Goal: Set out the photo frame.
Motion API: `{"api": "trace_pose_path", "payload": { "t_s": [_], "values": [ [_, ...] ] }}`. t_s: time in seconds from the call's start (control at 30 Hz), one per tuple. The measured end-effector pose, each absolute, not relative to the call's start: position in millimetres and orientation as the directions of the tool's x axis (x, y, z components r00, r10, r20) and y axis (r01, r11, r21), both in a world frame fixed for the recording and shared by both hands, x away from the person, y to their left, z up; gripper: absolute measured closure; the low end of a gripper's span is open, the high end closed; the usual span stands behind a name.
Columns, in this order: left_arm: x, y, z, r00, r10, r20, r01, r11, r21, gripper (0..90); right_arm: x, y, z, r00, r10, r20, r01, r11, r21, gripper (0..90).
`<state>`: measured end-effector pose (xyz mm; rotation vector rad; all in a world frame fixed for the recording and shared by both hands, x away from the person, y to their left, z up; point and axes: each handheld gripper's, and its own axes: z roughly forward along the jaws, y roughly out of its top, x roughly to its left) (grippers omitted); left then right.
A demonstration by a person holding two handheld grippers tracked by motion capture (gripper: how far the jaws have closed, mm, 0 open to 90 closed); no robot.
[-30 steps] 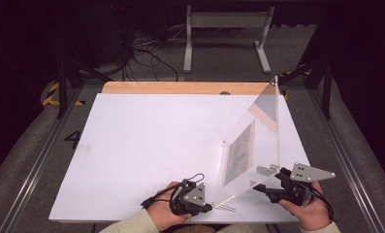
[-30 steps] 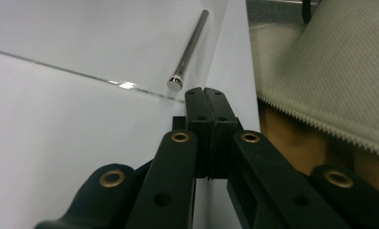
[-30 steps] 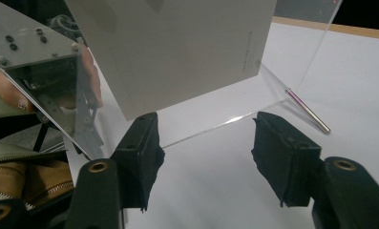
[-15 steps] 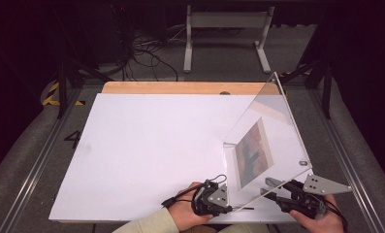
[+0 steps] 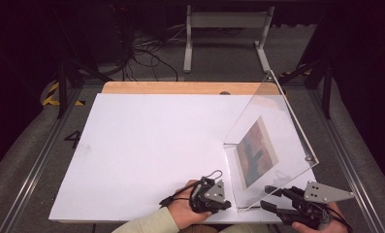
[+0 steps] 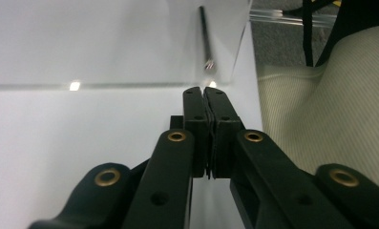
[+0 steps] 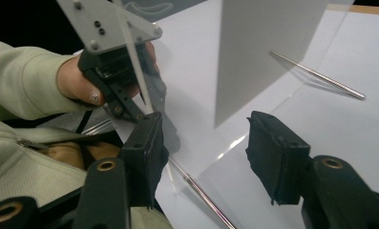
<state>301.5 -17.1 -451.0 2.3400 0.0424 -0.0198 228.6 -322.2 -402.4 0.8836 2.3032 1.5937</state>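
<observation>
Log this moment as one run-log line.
left gripper: shut on clear acrylic panel near-left corner | right gripper: open beside panel | panel: tilted over photo | table: white

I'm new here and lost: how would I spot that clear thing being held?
On the white board covering the table, look to its near right corner. A clear acrylic sheet rises tilted there, pinched at its bottom corner by the left gripper. Unlike anything nearby, it is see-through, with a picture behind.

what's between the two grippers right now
In the high view, the near bottom corner of the tilted clear panel sits between the left gripper and the right gripper, above the white board.
</observation>
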Motion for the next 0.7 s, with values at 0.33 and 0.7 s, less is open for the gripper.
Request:
{"api": "trace_pose_path", "payload": {
  "t_s": [0.33, 0.7],
  "values": [
    [320, 57, -435, 0.979, 0.196, -0.060, 0.169, -0.604, 0.779, 82.4, 217, -311, -391, -0.804, 0.569, 0.170, 0.362, 0.243, 0.900, 46.0],
    [329, 95, -429, 0.948, 0.310, -0.066, 0.234, -0.542, 0.807, 78.9, 219, -280, -380, -0.686, 0.714, 0.136, 0.325, 0.133, 0.936, 42.3]
  ]
}}
